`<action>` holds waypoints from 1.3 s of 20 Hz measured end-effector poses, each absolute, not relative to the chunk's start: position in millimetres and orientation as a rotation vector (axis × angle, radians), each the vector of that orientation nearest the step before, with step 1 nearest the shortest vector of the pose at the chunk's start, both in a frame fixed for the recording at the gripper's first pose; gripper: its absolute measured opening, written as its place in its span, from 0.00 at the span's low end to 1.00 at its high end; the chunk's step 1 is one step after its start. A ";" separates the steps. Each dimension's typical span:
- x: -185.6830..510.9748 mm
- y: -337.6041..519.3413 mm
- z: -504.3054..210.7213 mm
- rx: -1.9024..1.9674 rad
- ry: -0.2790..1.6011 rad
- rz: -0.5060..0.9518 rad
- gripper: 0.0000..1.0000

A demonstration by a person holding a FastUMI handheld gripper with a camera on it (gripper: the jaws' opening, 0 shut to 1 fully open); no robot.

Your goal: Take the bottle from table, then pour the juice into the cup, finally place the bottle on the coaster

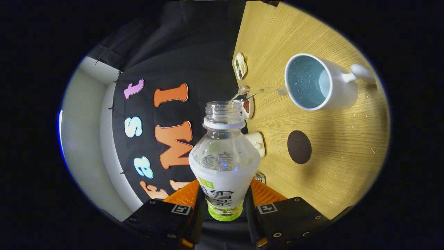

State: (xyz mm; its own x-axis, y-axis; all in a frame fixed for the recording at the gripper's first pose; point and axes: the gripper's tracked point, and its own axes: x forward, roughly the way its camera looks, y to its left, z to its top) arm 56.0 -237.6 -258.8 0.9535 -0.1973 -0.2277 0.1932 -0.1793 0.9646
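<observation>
Clear plastic bottle [224,152] with a white-and-green label, cap off, sits clamped between the two fingers of the hand-held gripper [224,205], which press on the labelled lower body from both sides, so the opening is narrow, just the width of the bottle. It is tipped hard over, its neck pointing away from the fingers and out past the worktop's back edge, and a thin stream of clear juice [260,92] arcs from the open mouth toward the white ceramic cup [321,83] with a pale blue inside and a side handle. That tilt is why the worktop [340,166], pale wood-grain, stands almost on end in the gripper view: the pour is under way, and the low grip on the body leaves the mouth free. Droplets speckle the inside of the cup; how much has collected there I cannot tell. Nearer the fingers than the cup lies the dark brown round coaster [299,147], bare, evidently waiting for the bottle once pouring is done. Along the worktop's back edge are a few small flat objects [240,66], too small to identify, and a few drops dot the wood beside the cup.
</observation>
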 end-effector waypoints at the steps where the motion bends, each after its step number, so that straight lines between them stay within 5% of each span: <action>1: 54.0 -237.4 -259.0 1.719 -0.002 -0.350 0.55; 26: 59.2 -243.8 -253.3 1.808 0.000 -0.350 0.55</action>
State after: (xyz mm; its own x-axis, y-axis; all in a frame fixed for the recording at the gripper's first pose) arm 59.2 -243.8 -253.3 0.9542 -0.1834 -0.2364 0.1830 -0.2676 0.9460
